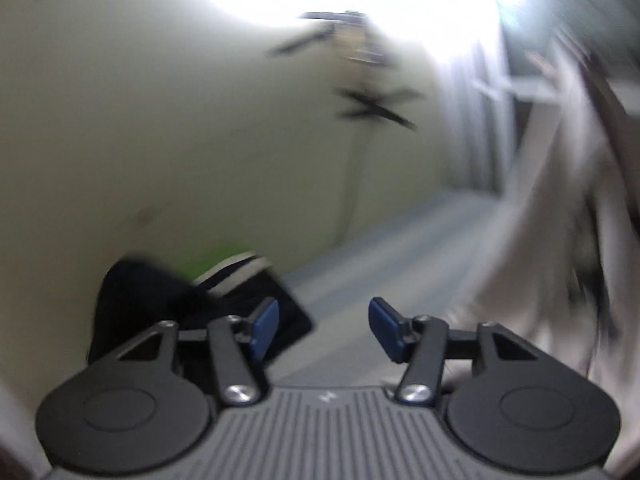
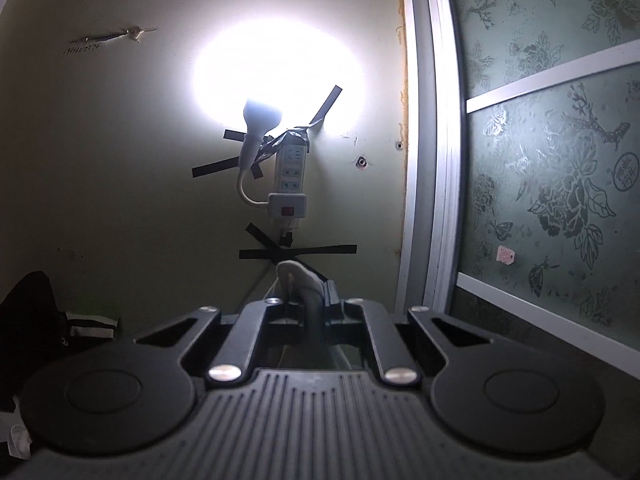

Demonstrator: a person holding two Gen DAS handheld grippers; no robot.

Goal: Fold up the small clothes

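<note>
Holding a pale garment [image 2: 302,284] pinched tight, the right gripper [image 2: 308,300] points level at the far wall. The left gripper [image 1: 324,330] stands half wide and empty, with blurred light cloth [image 1: 560,240] to its right. Judging by that, the left should catch a hanging edge before spreading the piece flat.

A pale greenish wall [image 2: 120,160] fills the far side. A lit bulb [image 2: 262,114] glares against it, plugged into a white power strip [image 2: 290,168] fixed up with black tape [image 2: 298,253]. To the right stands a sliding door [image 2: 560,140] of frosted floral glass in a pale metal frame [image 2: 440,160].
</note>
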